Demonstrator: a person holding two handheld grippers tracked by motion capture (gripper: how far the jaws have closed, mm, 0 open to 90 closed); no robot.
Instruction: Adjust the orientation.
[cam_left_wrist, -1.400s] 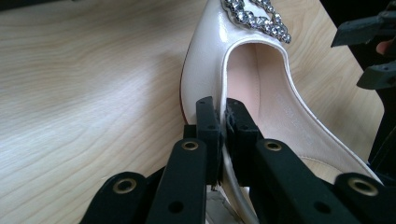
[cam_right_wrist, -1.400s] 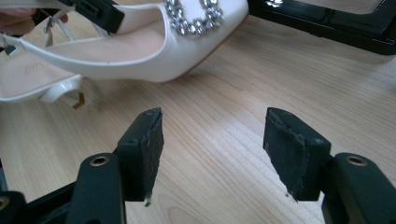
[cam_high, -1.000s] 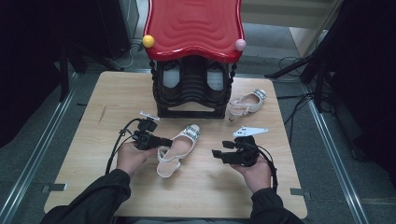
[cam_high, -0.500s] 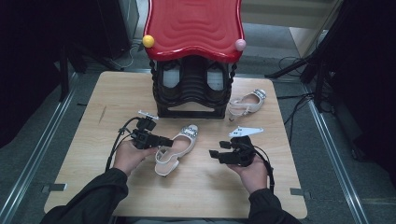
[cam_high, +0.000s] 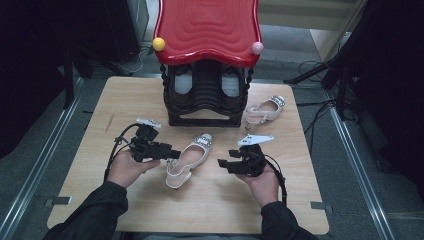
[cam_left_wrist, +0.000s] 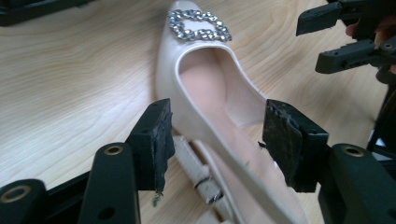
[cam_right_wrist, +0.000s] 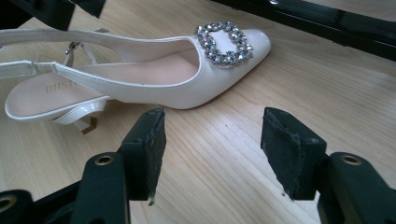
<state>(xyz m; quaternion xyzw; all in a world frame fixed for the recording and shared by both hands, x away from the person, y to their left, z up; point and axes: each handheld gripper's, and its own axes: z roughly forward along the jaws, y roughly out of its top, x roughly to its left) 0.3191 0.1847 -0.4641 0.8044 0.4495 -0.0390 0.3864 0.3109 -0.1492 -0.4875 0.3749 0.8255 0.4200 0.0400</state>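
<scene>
On tabletop: slingback shoe (cam_high: 189, 159), light, glossy, slippery
Hold: stiff side wall
Left hand-held gripper (cam_left_wrist: 219, 140): just opening, astride shoe
Right hand-held gripper (cam_right_wrist: 212, 140): open, empty

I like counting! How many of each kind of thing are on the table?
Shoes: 2, one in the middle, one by the rack
Shoe rack: 1
Grippers: 2, left gripper, right gripper
Total: 5

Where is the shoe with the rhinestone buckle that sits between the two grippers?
In the high view the shoe lies on the table between the left gripper and right gripper, in front of the black rack.
</scene>
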